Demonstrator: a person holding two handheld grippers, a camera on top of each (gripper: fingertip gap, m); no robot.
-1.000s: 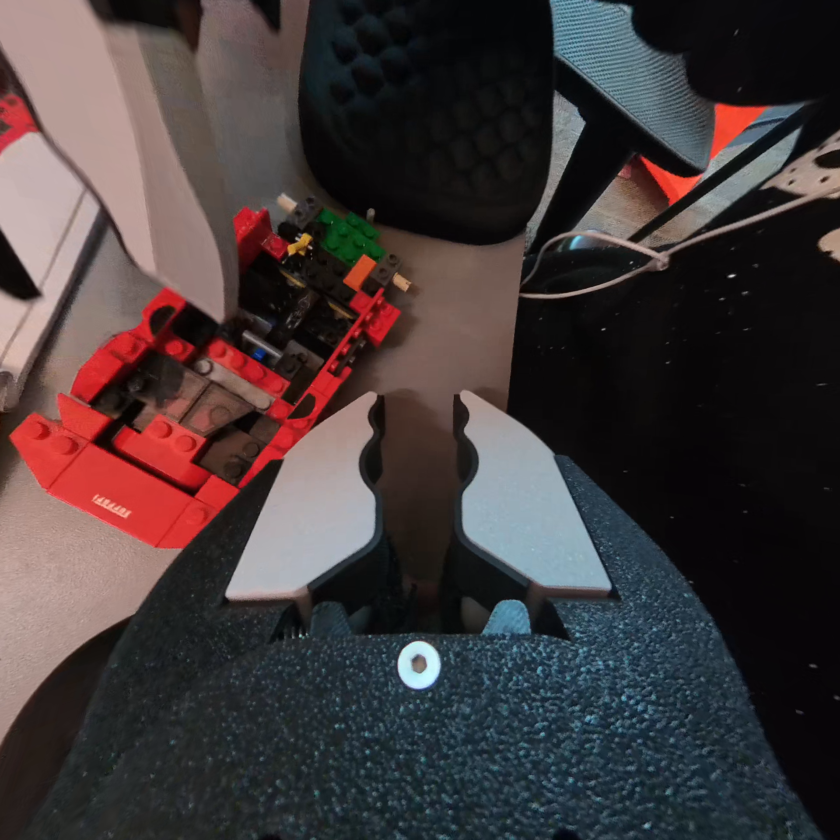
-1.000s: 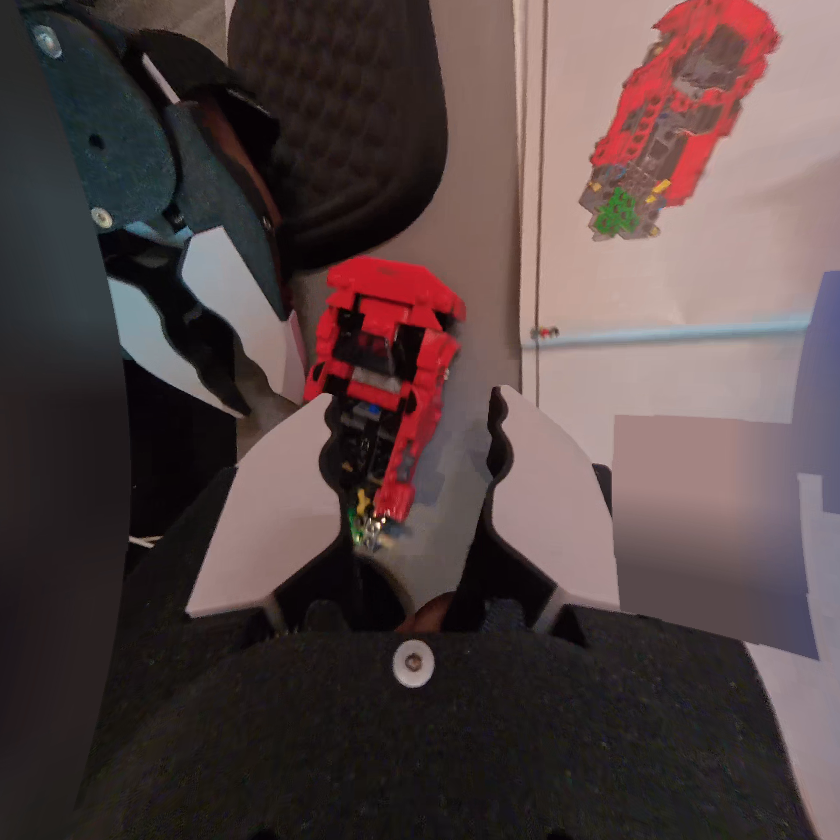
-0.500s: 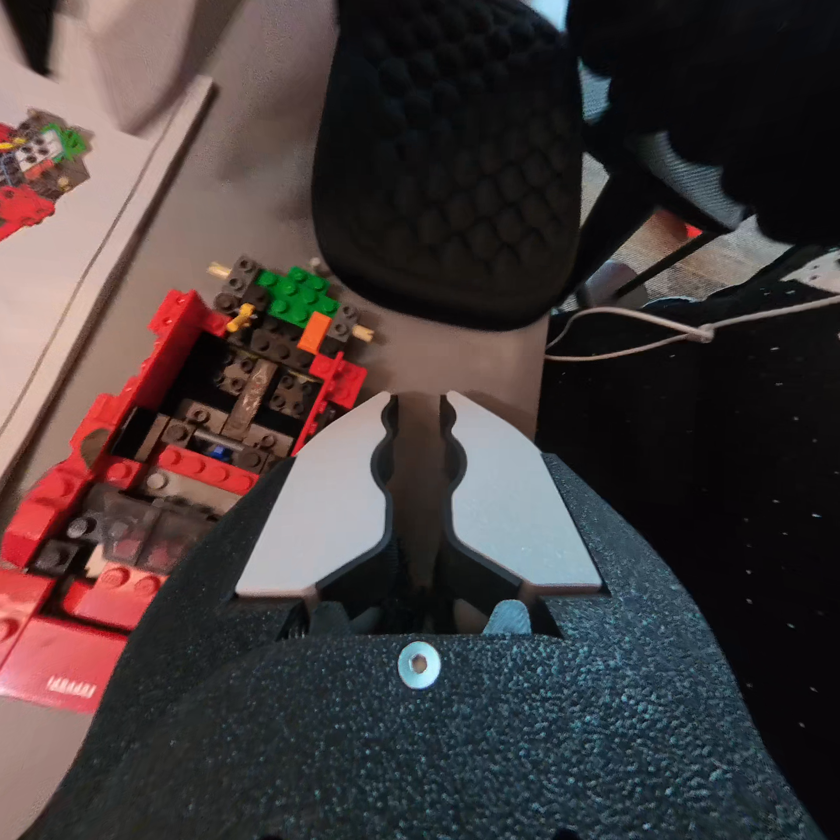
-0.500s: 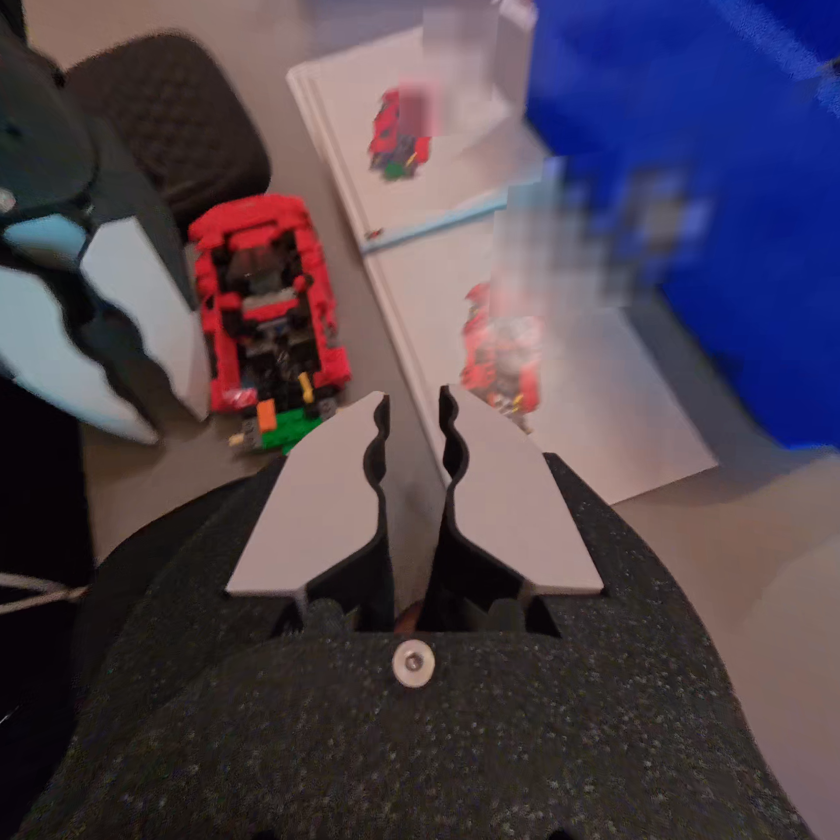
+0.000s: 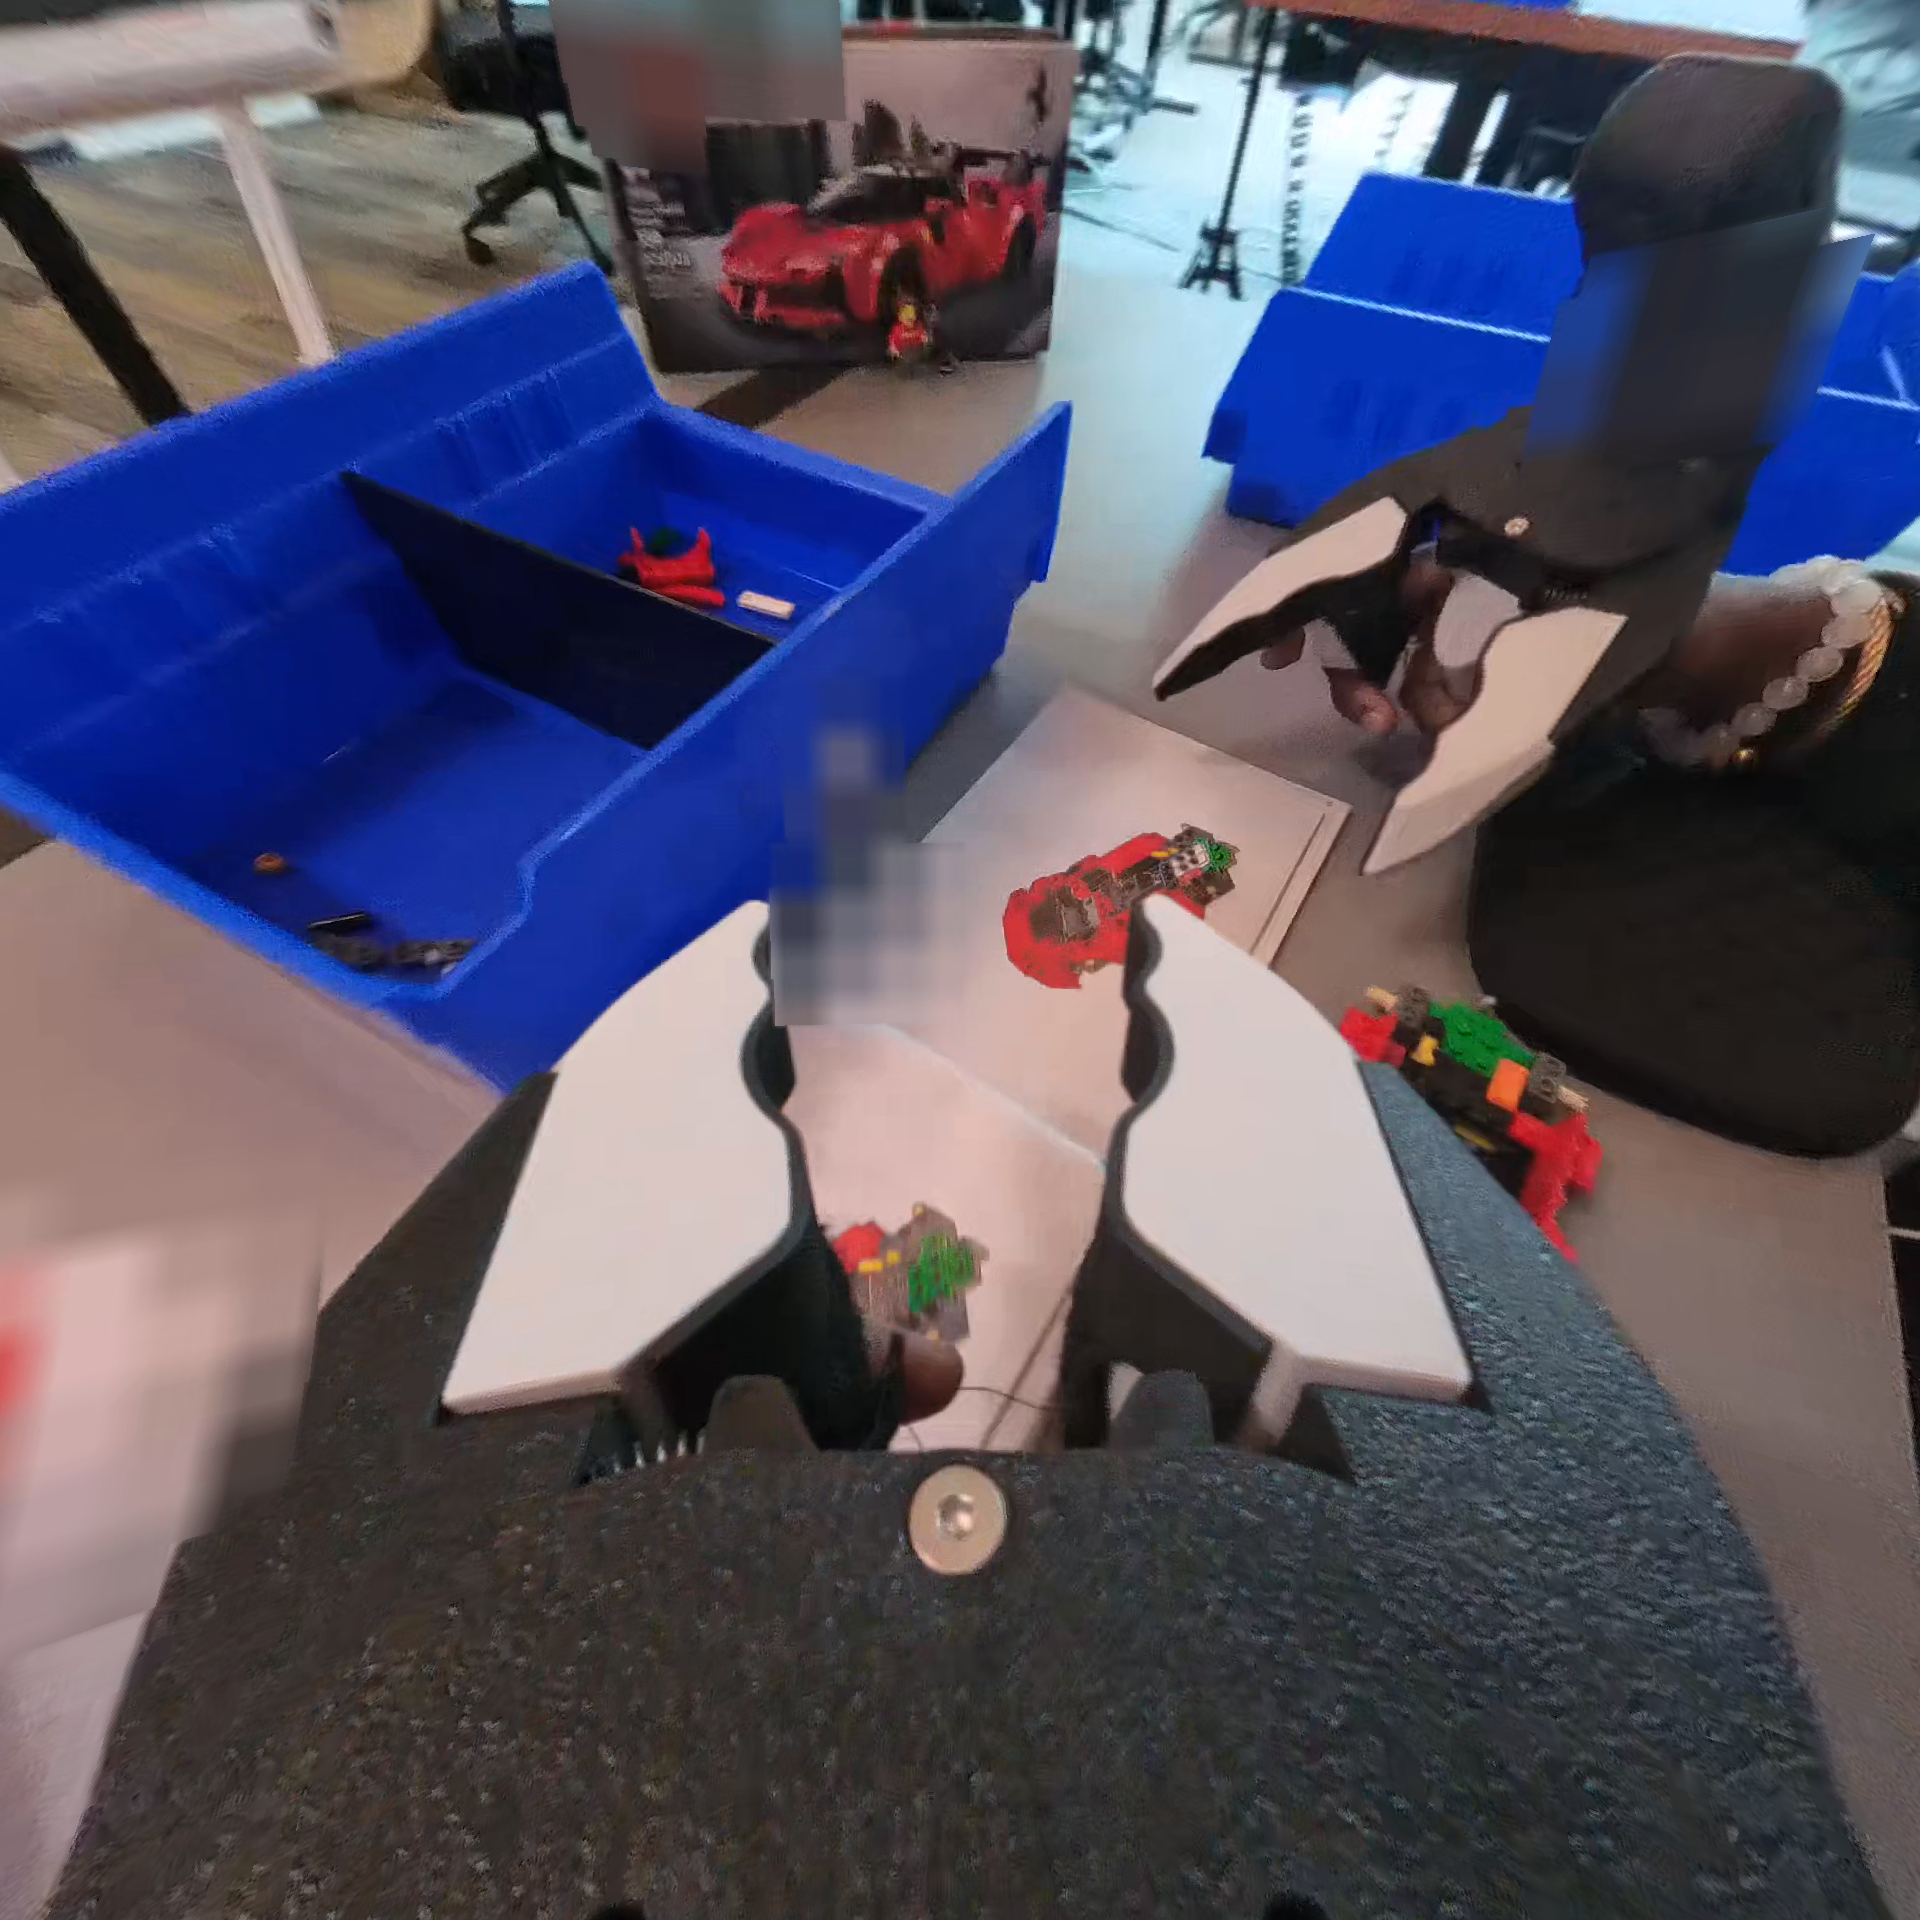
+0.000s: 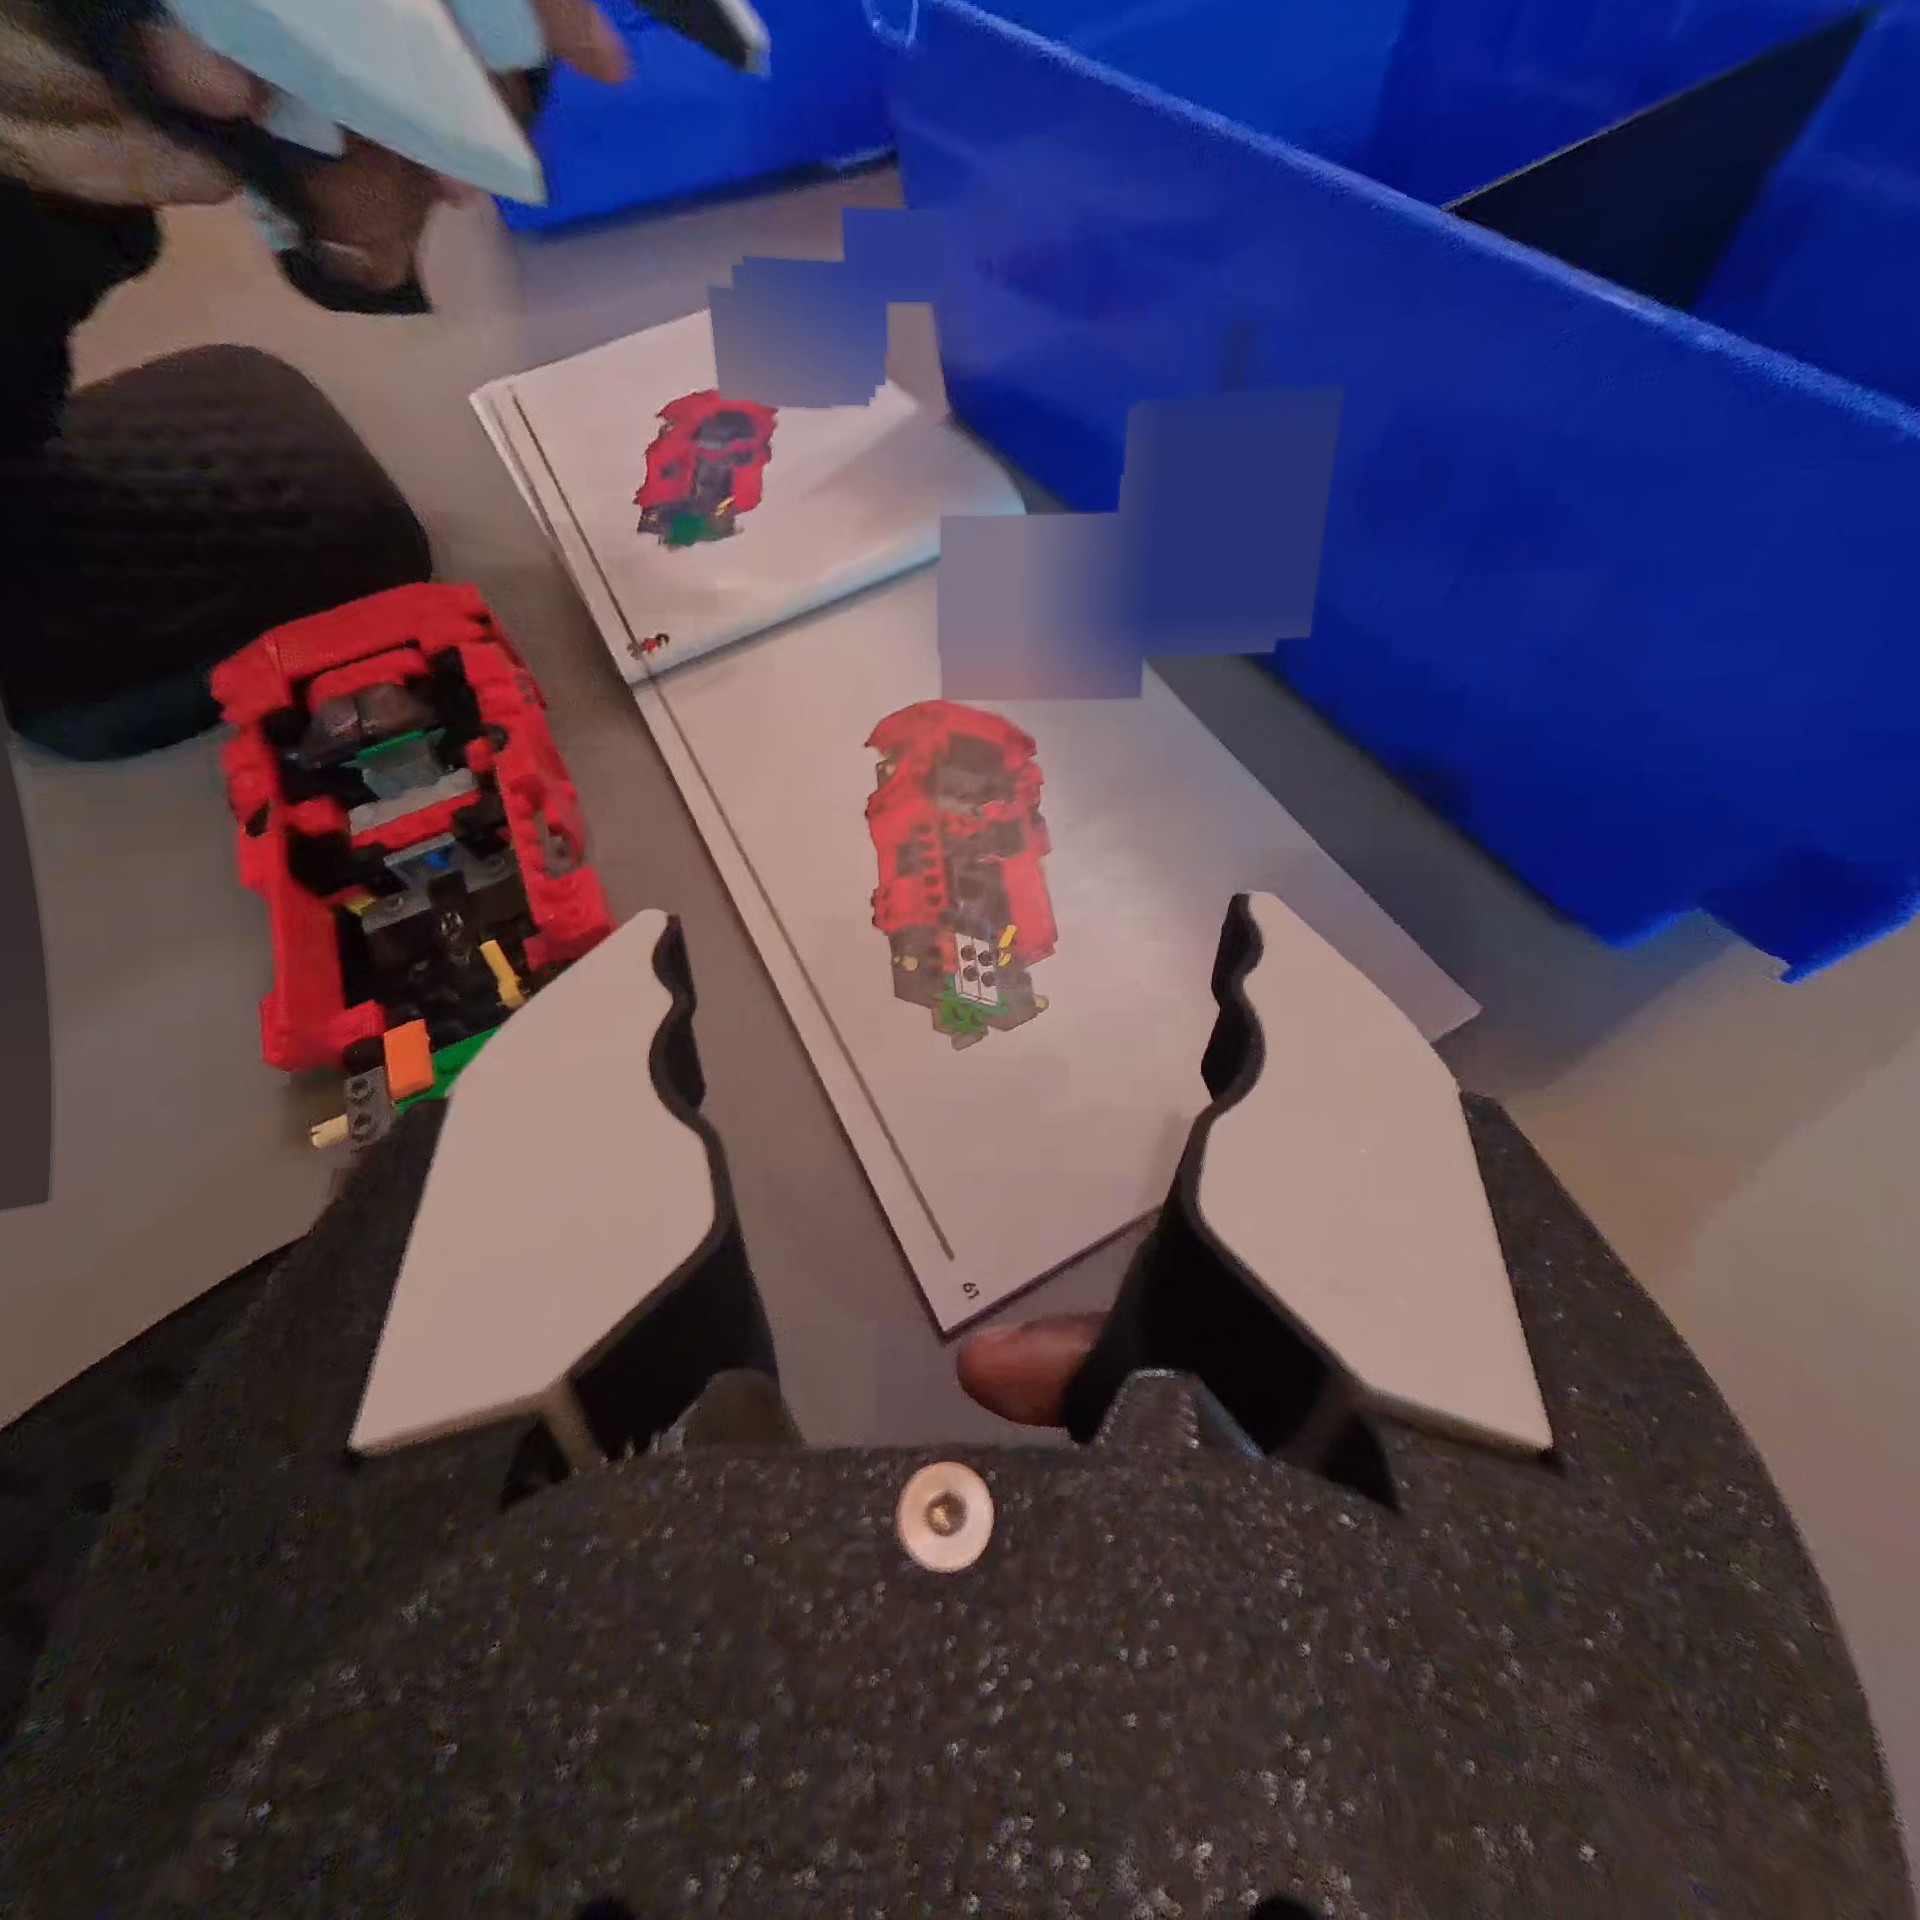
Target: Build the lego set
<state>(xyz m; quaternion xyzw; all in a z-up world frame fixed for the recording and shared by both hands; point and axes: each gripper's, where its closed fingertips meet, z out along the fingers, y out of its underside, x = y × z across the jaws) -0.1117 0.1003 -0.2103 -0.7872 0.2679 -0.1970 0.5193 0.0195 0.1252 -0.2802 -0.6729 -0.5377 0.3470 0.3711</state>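
Right now your left tool [image 5: 945, 971] hangs over the open instruction booklet [image 5: 1049, 1060] with its jaws spread apart and nothing between them. Your right tool [image 6: 951, 971] is likewise released, jaws wide, empty, also above the booklet; in the left wrist view it shows farther off at the upper right [image 5: 1382, 727], held by your hand [image 5: 1392, 665], with a beaded bracelet [image 5: 1766, 686] on the wrist.

The partly built red lego car [image 6: 405, 831] sits on the grey desk [image 6: 156, 1039] just left of the booklet, apart from both tools. Its body is red with a black interior, and the end nearer your right tool carries green plates and an orange piece [image 6: 407, 1055]. In the left wrist view the same car [image 5: 1475, 1091] lies at the right, close against a black padded cushion [image 5: 1683, 987].

The booklet lies flat, showing printed pictures of the red car on both pages. Beside it, on the side away from the car, stands a blue parts bin [image 5: 727, 748] with a black divider [image 5: 540, 613]. The far compartment holds a small red piece [image 5: 670, 561] and a pale flat piece [image 5: 766, 603]; the near compartment holds a few dark pieces [image 5: 384, 945] and a tiny orange-brown one [image 5: 268, 862]. Behind the bin the set's box [image 5: 852, 208], picturing a red car, stands upright on the desk. A second blue bin [image 5: 1382, 343] sits behind your right tool.
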